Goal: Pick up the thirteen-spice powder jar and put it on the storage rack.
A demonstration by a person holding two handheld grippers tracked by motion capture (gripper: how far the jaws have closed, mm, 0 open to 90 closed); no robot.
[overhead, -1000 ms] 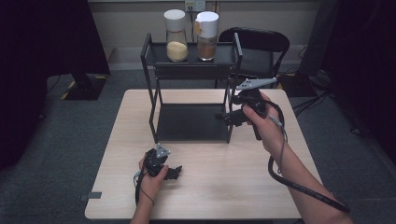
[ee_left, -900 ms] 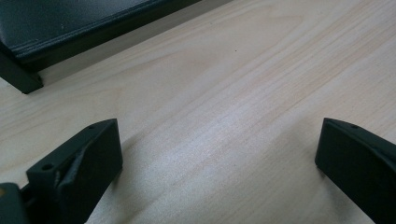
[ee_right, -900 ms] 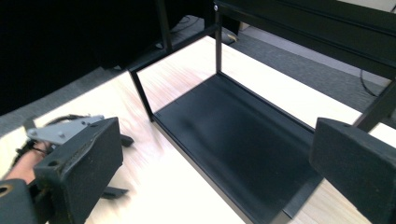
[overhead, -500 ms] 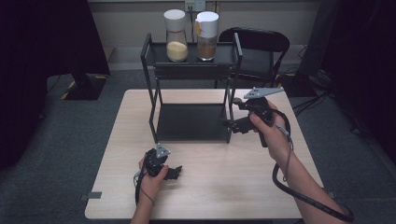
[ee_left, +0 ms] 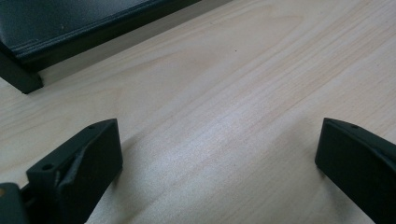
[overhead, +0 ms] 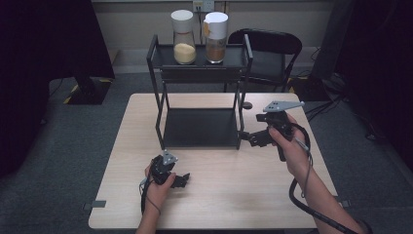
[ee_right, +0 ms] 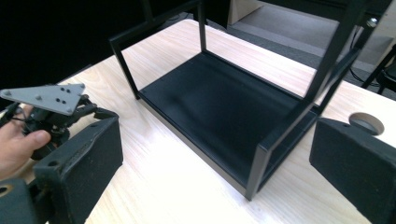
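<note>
Right gripper (overhead: 251, 138) hangs just off the black rack's (overhead: 199, 127) front right post, fingers wide apart and holding nothing. Left gripper (overhead: 180, 180) rests on the tabletop (overhead: 234, 195), also spread and empty. I'd worry a finger clips that post and rocks the two jars (overhead: 184, 46) up top.

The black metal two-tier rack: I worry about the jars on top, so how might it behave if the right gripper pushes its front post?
The black metal two-tier rack looks stiff, with thin square posts, so it would probably slide on the smooth pale wooden table rather than flex. Two white-lidded glass jars on its upper shelf likely make it top-heavy, so a high push may tip it. The right gripper hangs open beside its front right post.
</note>
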